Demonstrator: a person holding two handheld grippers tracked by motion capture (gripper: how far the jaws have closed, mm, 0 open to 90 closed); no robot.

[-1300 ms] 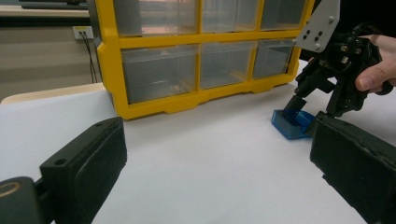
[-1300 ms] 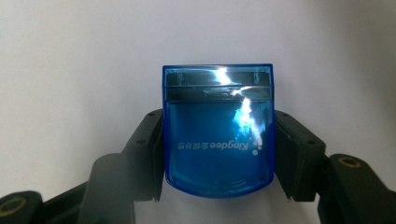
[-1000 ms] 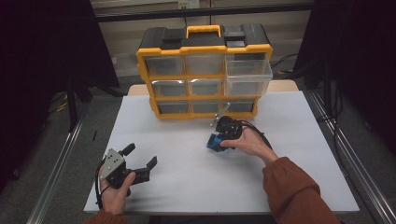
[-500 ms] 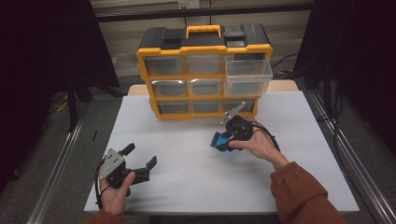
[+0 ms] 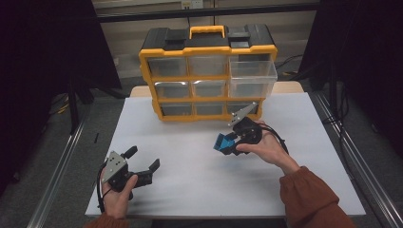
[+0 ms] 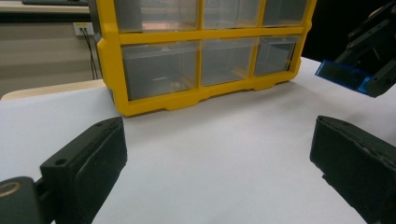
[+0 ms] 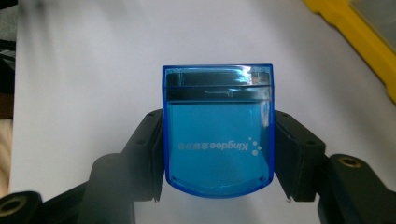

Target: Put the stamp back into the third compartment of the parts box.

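Note:
My right gripper point(image 5: 223, 144) is shut on a small blue translucent box point(image 7: 217, 130) with white lettering on its lid, and holds it above the white table point(image 5: 294, 118) in front of the drawer cabinet. The same blue box point(image 5: 222, 142) points left from that hand, and from the left gripper view the blue box point(image 6: 343, 74) hangs at the upper right. My left gripper point(image 5: 142, 159) rests low at the table's front left, its jaws spread wide with nothing between them. The left gripper point(image 6: 215, 154) faces the cabinet's bottom row.
A yellow and black drawer cabinet point(image 5: 207, 76) with clear drawers stands at the back of the table. Its top right drawer point(image 5: 253, 77) is pulled out toward me. Metal rails point(image 5: 354, 156) run along both table sides.
My right hand has lifted the blue box and carried it to the right, away from the cabinet's front. The left hand has stayed put.

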